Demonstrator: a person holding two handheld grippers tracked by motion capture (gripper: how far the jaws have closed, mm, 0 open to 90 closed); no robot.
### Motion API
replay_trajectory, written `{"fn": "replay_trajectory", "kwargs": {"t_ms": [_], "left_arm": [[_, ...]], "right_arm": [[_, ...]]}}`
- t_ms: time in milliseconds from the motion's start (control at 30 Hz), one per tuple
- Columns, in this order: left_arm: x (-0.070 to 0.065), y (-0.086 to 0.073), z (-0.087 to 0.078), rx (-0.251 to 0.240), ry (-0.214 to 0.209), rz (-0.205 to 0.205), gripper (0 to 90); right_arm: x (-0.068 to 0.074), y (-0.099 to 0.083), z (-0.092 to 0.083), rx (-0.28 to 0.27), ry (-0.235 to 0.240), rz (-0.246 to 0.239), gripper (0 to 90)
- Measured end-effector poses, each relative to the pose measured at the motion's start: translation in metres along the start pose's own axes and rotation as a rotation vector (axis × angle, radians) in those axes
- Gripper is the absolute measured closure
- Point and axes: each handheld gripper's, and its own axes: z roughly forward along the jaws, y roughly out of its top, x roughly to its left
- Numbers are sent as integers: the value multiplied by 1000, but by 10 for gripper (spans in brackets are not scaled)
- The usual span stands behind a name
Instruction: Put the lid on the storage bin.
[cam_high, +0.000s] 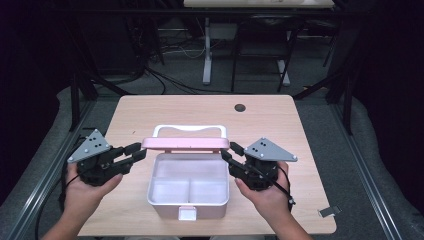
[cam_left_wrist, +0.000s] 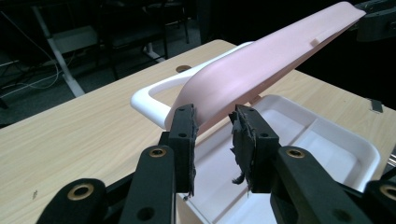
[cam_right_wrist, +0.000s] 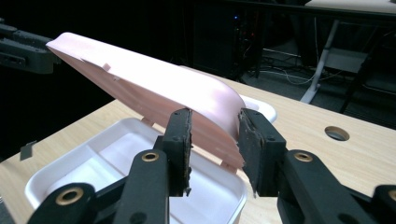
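Plain pink lid (cam_high: 185, 144) and white box (cam_high: 188, 186), no legible writing

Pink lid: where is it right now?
In the high view the pink lid stands raised over the back edge of the white box, mid-table, between the left gripper and right gripper, each gripping one end.

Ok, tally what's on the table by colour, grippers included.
Pink: 1, the lid
White: 1, the box with its handle
Black: 2, the left gripper and right gripper, each closed on one end of the lid
Grey: 1, a small clip at the table's corner
Total: 5
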Motion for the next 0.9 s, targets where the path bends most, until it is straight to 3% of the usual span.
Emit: {"fn": "replay_trajectory", "kwargs": {"t_ms": [267, 333, 467, 600, 900], "left_arm": [[-3, -12, -6, 15, -18, -15, 695], [-3, -15, -8, 12, -30, -25, 697], [-7, -20, -8, 8, -42, -27, 700], [-11, -23, -7, 13, -28, -9, 702], [-13, -36, -9, 25, -44, -21, 714]], "right_arm": [[3, -8, -9, 5, 33, -5, 649], [4, -9, -12, -4, 67, -7, 648], [8, -9, -16, 1, 66, -22, 650], [10, -12, -17, 7, 66, -25, 651], [13, -22, -20, 11, 79, -16, 649]]}}
